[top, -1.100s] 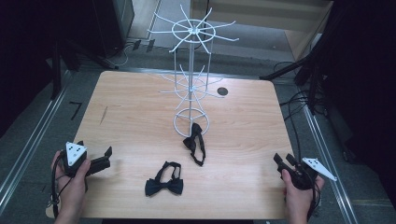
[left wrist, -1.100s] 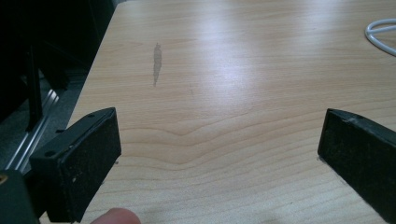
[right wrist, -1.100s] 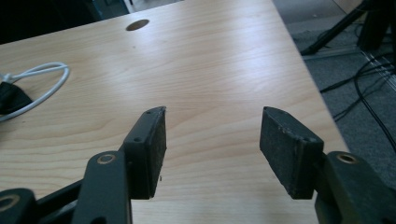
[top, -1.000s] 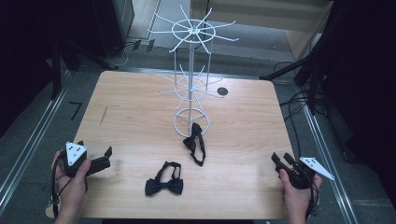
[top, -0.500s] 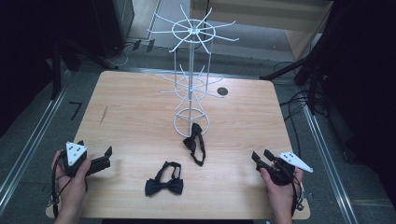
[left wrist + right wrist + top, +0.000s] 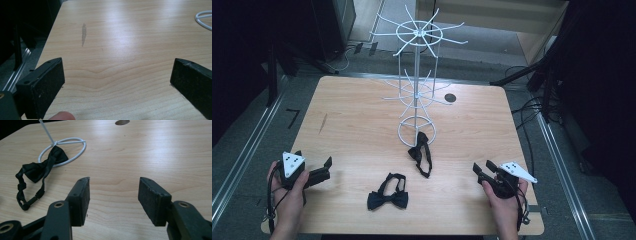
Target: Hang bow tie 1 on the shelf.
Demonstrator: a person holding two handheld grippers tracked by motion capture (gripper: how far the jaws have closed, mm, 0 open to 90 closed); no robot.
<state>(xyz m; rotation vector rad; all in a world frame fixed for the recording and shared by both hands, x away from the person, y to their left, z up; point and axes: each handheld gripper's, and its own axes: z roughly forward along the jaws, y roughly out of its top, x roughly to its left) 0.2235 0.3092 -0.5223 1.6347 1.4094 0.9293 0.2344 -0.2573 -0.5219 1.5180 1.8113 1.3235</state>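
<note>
We see a light wooden table (image 6: 362, 120) under the high view, and at its far middle stands a white wire display rack (image 6: 417, 75), its round base ring (image 6: 63, 150) resting on the wood. Just right of the rack, a small dark round hole (image 6: 450, 97) sits in the tabletop.

We find two black bow ties on the table. One bow tie (image 6: 421, 152) lies with its upper end over the near edge of the ring and its strap trailing toward us, at the table's middle. The second bow tie (image 6: 388, 194) lies nearer and a little left, flat on the wood, well apart from both tools.

At the near left corner we see the left gripper (image 6: 314, 172) held in a hand (image 6: 287, 192); its jaws stand wide apart with bare wood between them, holding nothing. At the near right we see the right gripper (image 6: 484, 172) in the other hand (image 6: 504, 197), pointing left toward the first bow tie; its jaws are partly open and empty, with the tie well to their left.
</note>
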